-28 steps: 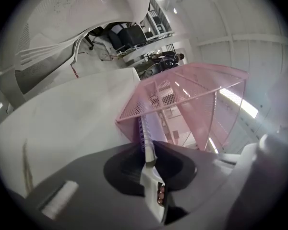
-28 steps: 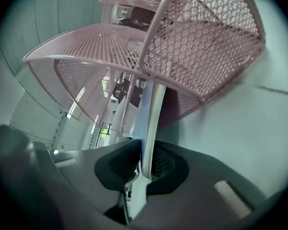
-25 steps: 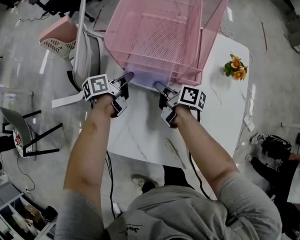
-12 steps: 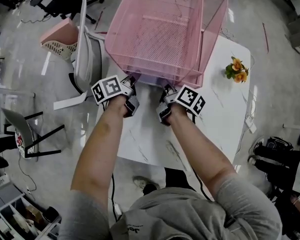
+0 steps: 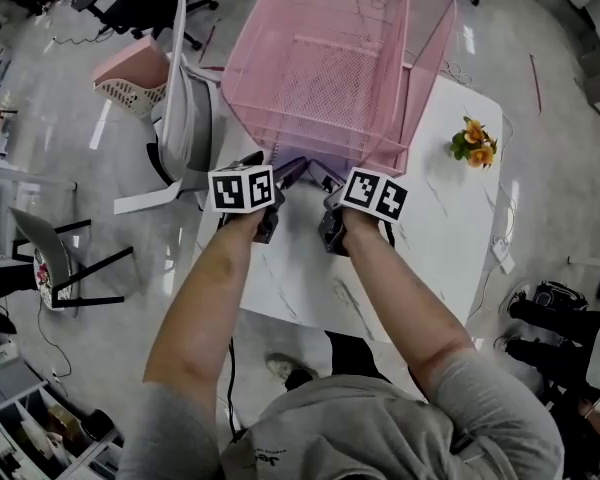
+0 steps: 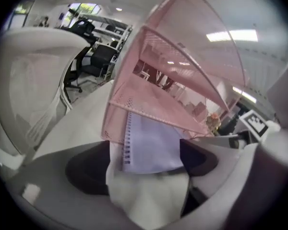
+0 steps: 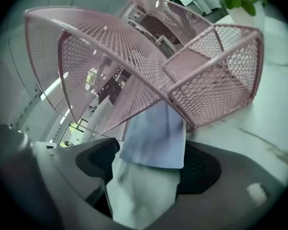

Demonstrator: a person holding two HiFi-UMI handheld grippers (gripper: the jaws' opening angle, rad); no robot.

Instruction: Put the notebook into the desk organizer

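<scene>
— Left gripper (image 6: 146, 162)?
— Spread wide, having just been opening. Gripping nothing, with the notebook (image 6: 151, 145) lying loose between the fingers.
— Right gripper (image 7: 149, 164)?
— Likewise parted, just been opening, pinching nothing. Same notebook's near end between its fingers.
— And the notebook?
— Pushed partway in at the bottom of the pink mesh desk organizer (image 5: 330, 58), near end sticking out over the white counter (image 5: 310, 268).

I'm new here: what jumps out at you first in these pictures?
A big pink mesh desk organizer stands on the white table, with a lilac spiral notebook poking from its lowest slot. The left gripper and right gripper have just been opening their jaws, the notebook's end between them. Orange flowers sit to the right.
</scene>
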